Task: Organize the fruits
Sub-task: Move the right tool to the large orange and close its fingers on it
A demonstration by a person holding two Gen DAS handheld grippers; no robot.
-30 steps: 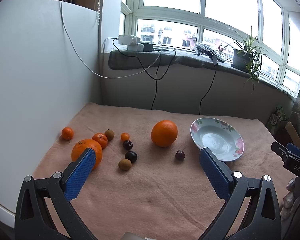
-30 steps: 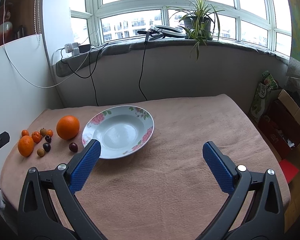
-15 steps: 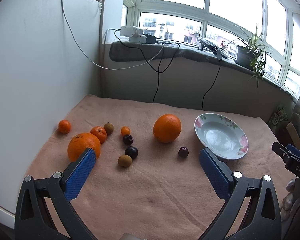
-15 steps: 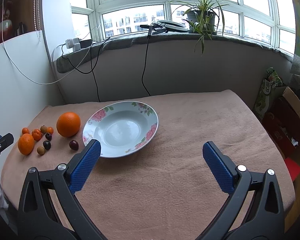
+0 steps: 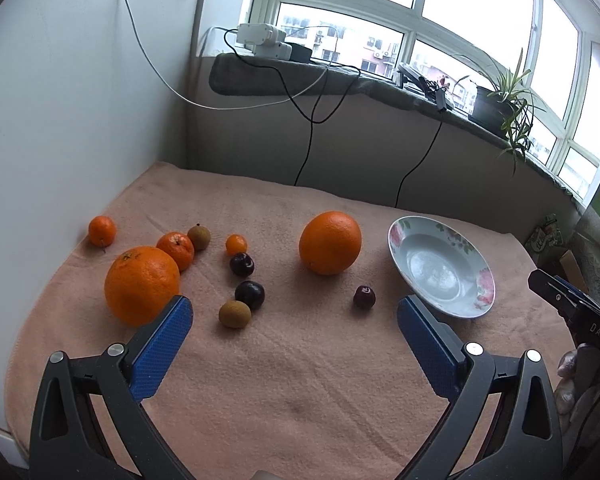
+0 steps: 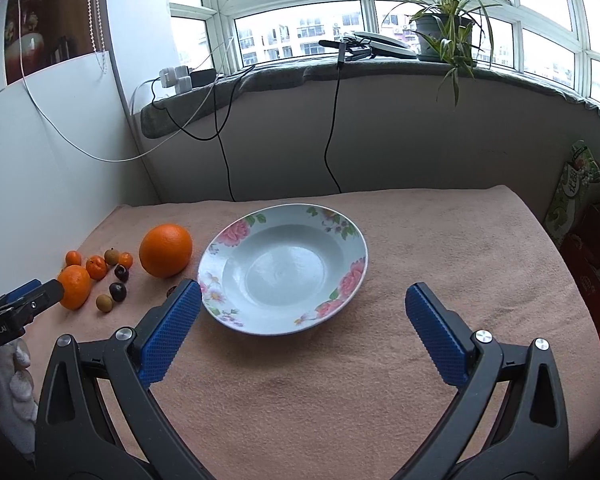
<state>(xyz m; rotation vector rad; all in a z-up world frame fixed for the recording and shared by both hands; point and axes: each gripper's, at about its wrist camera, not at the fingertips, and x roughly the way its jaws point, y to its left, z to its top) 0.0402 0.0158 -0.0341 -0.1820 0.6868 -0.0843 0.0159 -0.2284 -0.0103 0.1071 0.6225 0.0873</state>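
Scattered oranges beside floral plate (empty).

Soft daylight from the windows; sharp pictures, fisheye-bent and dark at corners.

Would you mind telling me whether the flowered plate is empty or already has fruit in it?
Empty. The flowered plate shows only its bare pale inside, and every fruit, including the big orange, lies on the cloth beside it.
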